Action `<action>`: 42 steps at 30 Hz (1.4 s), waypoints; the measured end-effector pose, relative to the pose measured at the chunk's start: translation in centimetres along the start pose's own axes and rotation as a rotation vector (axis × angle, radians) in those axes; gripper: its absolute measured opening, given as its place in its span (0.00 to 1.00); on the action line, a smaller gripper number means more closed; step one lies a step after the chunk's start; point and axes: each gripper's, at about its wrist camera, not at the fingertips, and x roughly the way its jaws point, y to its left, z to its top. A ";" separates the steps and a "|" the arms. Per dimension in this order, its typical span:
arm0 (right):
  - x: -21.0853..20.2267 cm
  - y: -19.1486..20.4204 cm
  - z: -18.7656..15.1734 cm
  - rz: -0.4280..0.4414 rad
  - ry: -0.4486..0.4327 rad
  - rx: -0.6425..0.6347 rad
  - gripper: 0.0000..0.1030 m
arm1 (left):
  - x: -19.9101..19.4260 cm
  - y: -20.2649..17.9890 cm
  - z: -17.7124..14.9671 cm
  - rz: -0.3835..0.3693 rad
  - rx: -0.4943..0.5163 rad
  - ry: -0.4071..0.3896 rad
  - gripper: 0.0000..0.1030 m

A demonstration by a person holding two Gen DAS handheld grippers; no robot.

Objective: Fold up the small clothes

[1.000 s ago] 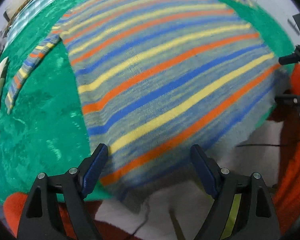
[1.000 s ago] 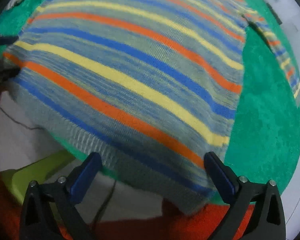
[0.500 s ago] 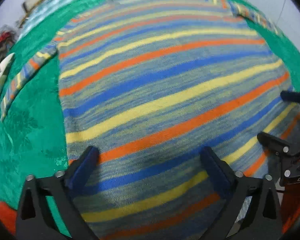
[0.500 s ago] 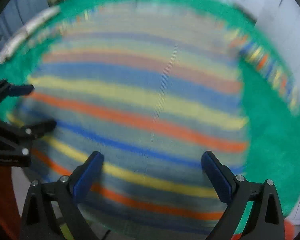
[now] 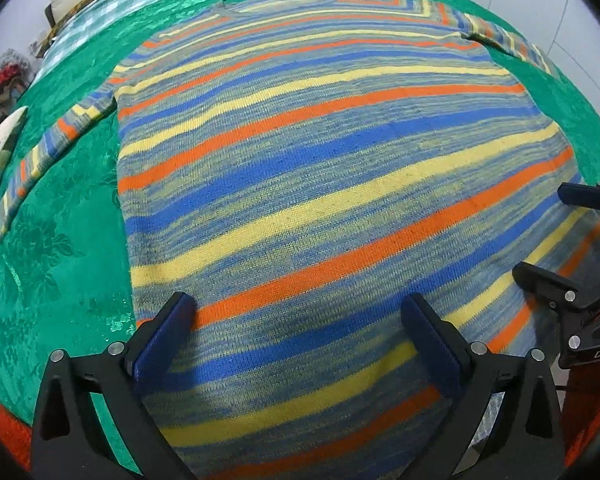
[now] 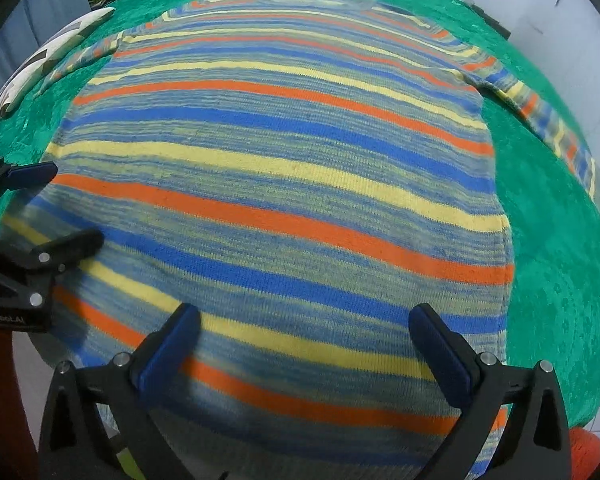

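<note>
A knitted sweater [image 5: 319,168] with orange, blue and yellow stripes lies flat on a green cloth [image 5: 52,264], neck at the far end, sleeves spread to both sides. It also fills the right wrist view [image 6: 284,184]. My left gripper [image 5: 300,336] is open and empty above the sweater's near hem, left part. My right gripper [image 6: 303,344] is open and empty above the hem's right part. Each gripper shows at the edge of the other's view: the right gripper [image 5: 571,236], the left gripper [image 6: 56,204].
The green cloth [image 6: 559,280] covers the surface around the sweater. A white patterned object [image 6: 40,68] lies at the far left edge. A checked cloth [image 5: 100,12] lies beyond the far edge. Orange fabric [image 5: 4,432] shows at the near corners.
Both grippers have moved forward from beyond the near hem to above the sweater's lower part. The sweater now lies flatter, with its neck and both sleeves in view.
</note>
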 end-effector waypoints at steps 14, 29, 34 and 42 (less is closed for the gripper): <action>0.0 0.0 -0.6 -0.015 -0.003 0.001 1.00 | 0.0 -0.1 -0.1 0.005 0.005 -0.009 1.00; 0.0 0.4 -0.9 -0.032 0.001 -0.009 1.00 | -0.1 -0.4 -0.2 0.009 0.004 -0.015 1.00; 0.0 0.4 -0.8 -0.032 0.000 -0.010 1.00 | -0.1 -0.5 -0.2 0.008 0.003 -0.010 1.00; 0.1 0.5 -0.9 -0.032 0.003 -0.009 1.00 | -0.1 -0.5 -0.2 0.008 0.002 -0.011 1.00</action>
